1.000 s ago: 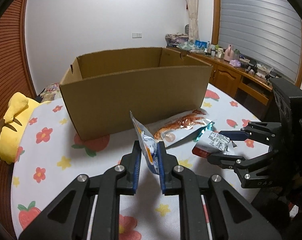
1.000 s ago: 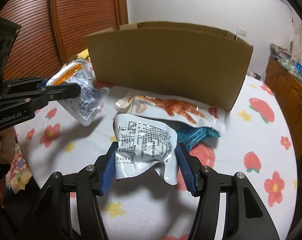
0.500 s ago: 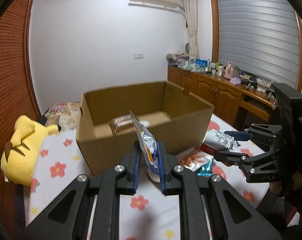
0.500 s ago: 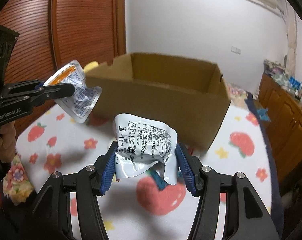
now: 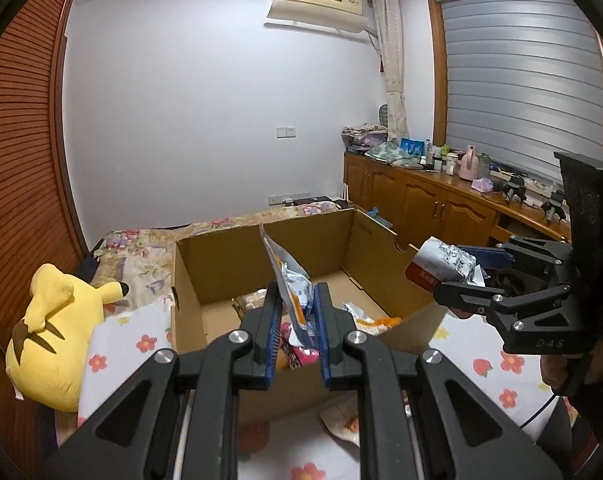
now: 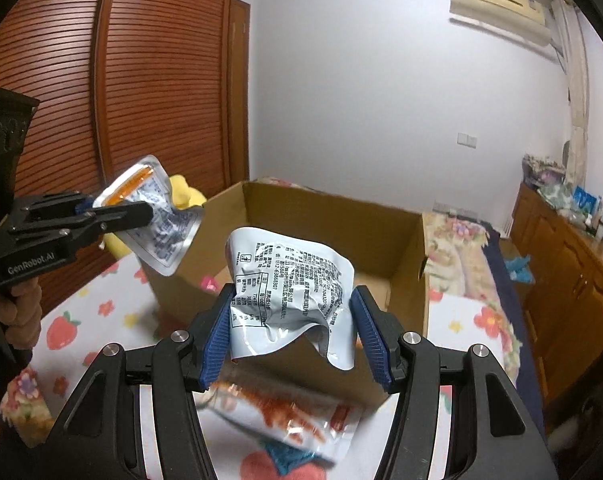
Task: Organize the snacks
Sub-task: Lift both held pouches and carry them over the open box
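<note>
An open cardboard box [image 5: 217,276] [image 6: 405,264] stands on the flowered tablecloth, with several snack packets [image 5: 297,354] lying inside. My left gripper [image 5: 297,312] [image 6: 121,210] is shut on a silver packet with an orange stripe [image 5: 291,280] [image 6: 157,216], held above the box's near wall. My right gripper [image 6: 289,320] [image 5: 457,276] is shut on a crumpled white packet with black print [image 6: 289,284] [image 5: 445,264], raised over the box's front right corner. A white packet with an orange picture [image 6: 285,412] [image 5: 341,420] lies on the cloth in front of the box.
A yellow plush toy [image 5: 49,328] sits left of the box. A blue packet [image 6: 289,454] lies under the orange-pictured one. Wooden cabinets [image 5: 429,208] with clutter line the right wall. A slatted wooden door [image 6: 141,80] is at the left. A person's hand [image 6: 17,312] holds the left gripper.
Both grippers rose with their packets from table level to above the box's rim; the box's inside now shows. The grips are unchanged.
</note>
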A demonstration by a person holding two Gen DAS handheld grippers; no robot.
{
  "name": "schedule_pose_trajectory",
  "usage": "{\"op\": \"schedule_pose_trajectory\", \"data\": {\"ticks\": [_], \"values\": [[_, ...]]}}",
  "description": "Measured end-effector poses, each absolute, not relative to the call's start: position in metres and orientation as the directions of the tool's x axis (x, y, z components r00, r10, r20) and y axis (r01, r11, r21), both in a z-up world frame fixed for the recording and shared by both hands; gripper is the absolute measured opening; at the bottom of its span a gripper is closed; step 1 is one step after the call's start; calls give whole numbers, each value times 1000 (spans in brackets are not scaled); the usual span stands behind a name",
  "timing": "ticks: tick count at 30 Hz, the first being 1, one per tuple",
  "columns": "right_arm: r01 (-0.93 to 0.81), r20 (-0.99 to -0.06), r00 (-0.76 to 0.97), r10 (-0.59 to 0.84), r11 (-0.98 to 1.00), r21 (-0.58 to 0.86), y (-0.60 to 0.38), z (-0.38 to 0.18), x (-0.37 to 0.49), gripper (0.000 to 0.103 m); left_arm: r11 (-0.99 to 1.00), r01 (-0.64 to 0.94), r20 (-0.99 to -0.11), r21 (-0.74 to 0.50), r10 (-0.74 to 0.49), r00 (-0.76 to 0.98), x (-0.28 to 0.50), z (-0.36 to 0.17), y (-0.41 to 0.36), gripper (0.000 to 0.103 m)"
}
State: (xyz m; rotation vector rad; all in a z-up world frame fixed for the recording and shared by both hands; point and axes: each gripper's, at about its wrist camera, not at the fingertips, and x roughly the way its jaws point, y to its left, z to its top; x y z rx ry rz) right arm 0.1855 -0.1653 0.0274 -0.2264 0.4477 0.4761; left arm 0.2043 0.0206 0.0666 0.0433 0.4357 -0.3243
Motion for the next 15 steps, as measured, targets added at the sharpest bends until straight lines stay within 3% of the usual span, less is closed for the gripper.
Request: {"op": "schedule_pose_trajectory", "data": {"ticks": [15], "values": [[-466, -485, 788, 378, 882, -72, -170, 24, 241, 60, 952, 303, -463, -37, -285, 840, 249, 47, 16, 14]]}}
